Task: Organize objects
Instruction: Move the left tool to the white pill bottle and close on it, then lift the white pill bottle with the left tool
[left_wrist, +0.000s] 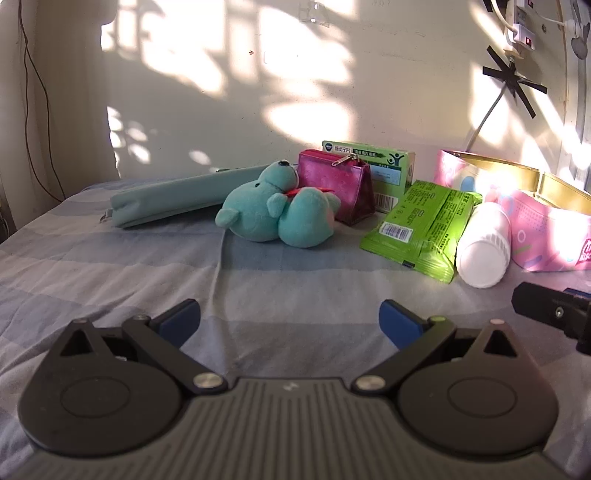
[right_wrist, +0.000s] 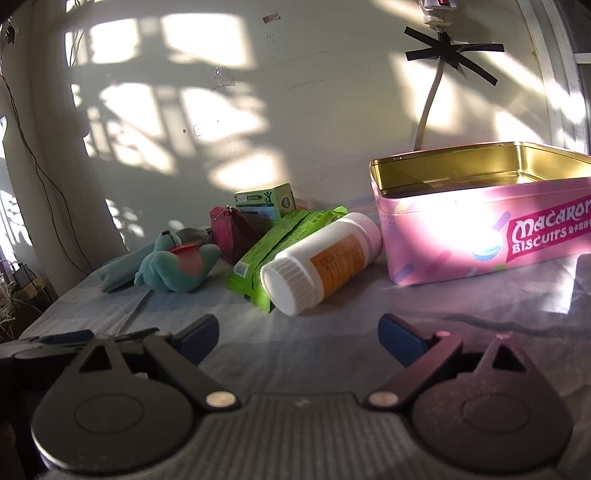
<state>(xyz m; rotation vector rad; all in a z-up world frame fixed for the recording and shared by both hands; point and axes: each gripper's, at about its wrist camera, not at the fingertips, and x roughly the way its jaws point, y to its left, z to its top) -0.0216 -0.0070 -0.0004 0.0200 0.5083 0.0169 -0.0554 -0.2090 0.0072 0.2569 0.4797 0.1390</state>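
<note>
On a blue striped bedsheet lie a teal pencil case (left_wrist: 173, 201), a teal plush toy (left_wrist: 273, 212), a magenta zip pouch (left_wrist: 338, 184), a green medicine box (left_wrist: 384, 170), a green packet (left_wrist: 424, 225) and a white pill bottle (left_wrist: 484, 249) on its side. An open pink biscuit tin (right_wrist: 480, 229) stands at the right, its gold inside showing nothing. My left gripper (left_wrist: 290, 321) is open, short of the plush toy. My right gripper (right_wrist: 299, 334) is open just in front of the pill bottle (right_wrist: 321, 258). Nothing lies between either pair of fingers.
A cream wall rises right behind the objects, with a white cable (right_wrist: 428, 107) taped to it above the tin. The sheet (left_wrist: 258, 295) in front of the objects is bare. Part of the right gripper (left_wrist: 550, 314) shows at the left wrist view's right edge.
</note>
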